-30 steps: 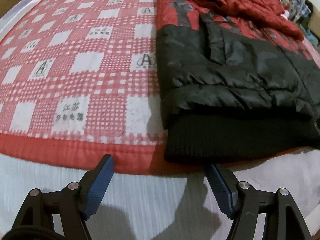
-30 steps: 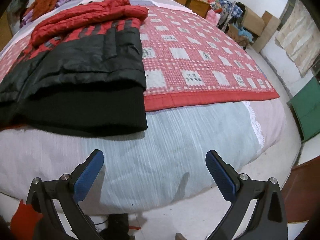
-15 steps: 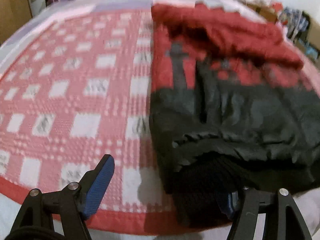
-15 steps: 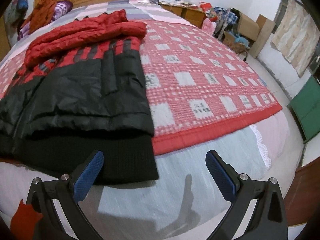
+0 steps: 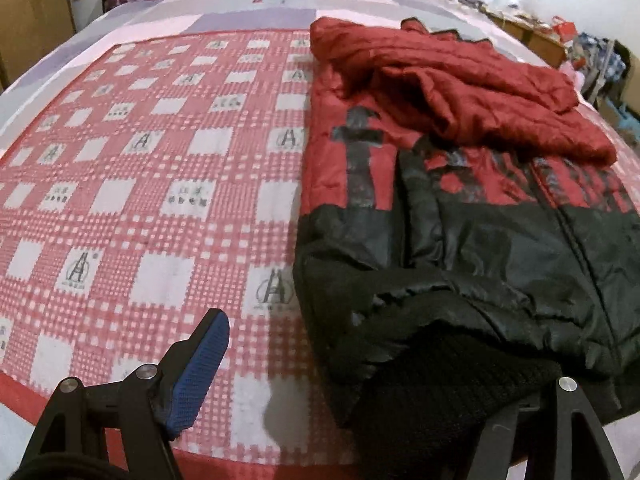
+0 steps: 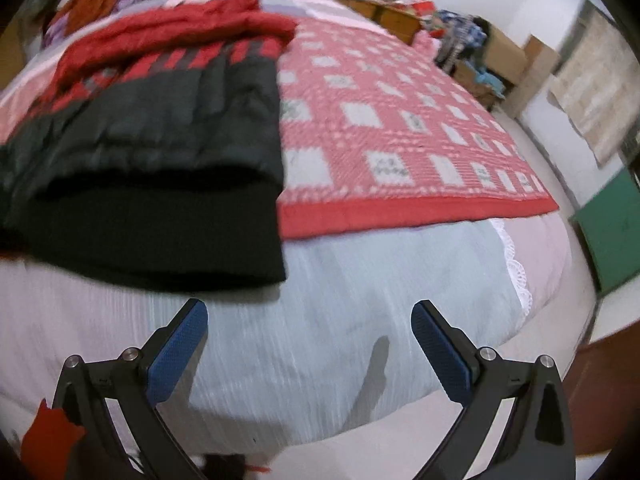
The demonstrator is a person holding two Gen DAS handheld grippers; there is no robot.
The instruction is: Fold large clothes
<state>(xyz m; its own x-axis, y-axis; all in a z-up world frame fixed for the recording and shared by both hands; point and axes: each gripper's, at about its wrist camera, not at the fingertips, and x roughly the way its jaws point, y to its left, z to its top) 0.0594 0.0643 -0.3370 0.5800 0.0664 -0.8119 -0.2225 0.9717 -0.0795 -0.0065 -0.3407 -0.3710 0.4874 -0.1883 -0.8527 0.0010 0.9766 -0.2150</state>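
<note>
Jacket (image 5: 472, 240) on "A"-logo blanket (image 5: 132, 184), left jaws spread at knit hem (image 5: 448, 396), right jaws released

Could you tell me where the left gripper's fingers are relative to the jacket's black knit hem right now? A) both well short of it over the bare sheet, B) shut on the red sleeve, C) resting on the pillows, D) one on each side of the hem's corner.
D: the left gripper is open, with one blue finger over the checked blanket and the other hidden by the hem of the jacket.
</note>
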